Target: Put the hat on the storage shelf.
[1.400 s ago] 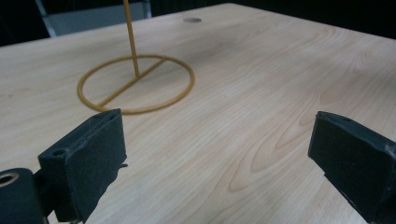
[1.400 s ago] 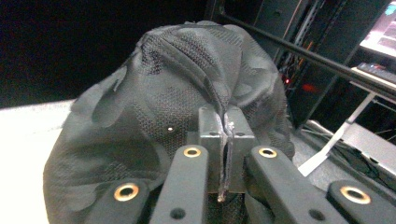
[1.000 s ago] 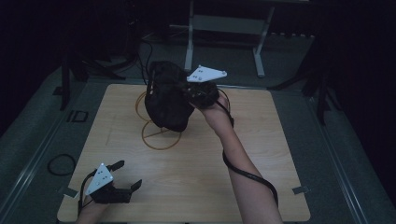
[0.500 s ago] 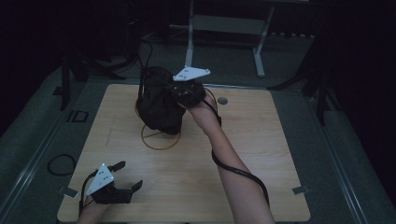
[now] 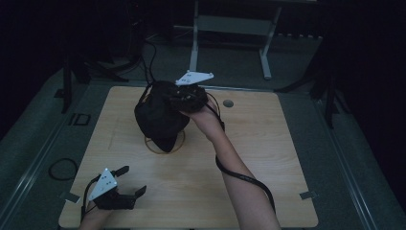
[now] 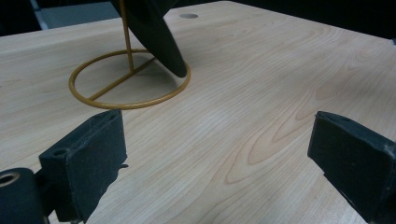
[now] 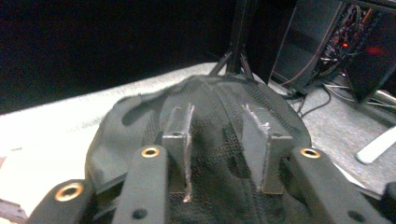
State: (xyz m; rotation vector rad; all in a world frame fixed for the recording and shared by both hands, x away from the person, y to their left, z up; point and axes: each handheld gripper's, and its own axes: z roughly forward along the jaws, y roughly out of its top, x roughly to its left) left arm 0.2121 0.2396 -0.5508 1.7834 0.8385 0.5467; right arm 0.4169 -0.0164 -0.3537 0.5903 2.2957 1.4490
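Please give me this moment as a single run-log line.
right hand-held gripper: shut on black cap, held over gold wire stand | left hand-held gripper: open, idle at near table edge

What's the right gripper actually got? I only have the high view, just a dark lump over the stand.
Observer: In the right gripper view the right gripper is pinching a fold of black mesh cap between its jaws.
Operator: Is the cap off the stand?
Observer: Can't tell. In the left gripper view its brim tip hangs just above the gold ring base, beside the upright rod.
Operator: Left gripper?
Observer: The left gripper has its jaws wide apart, with bare table between them.
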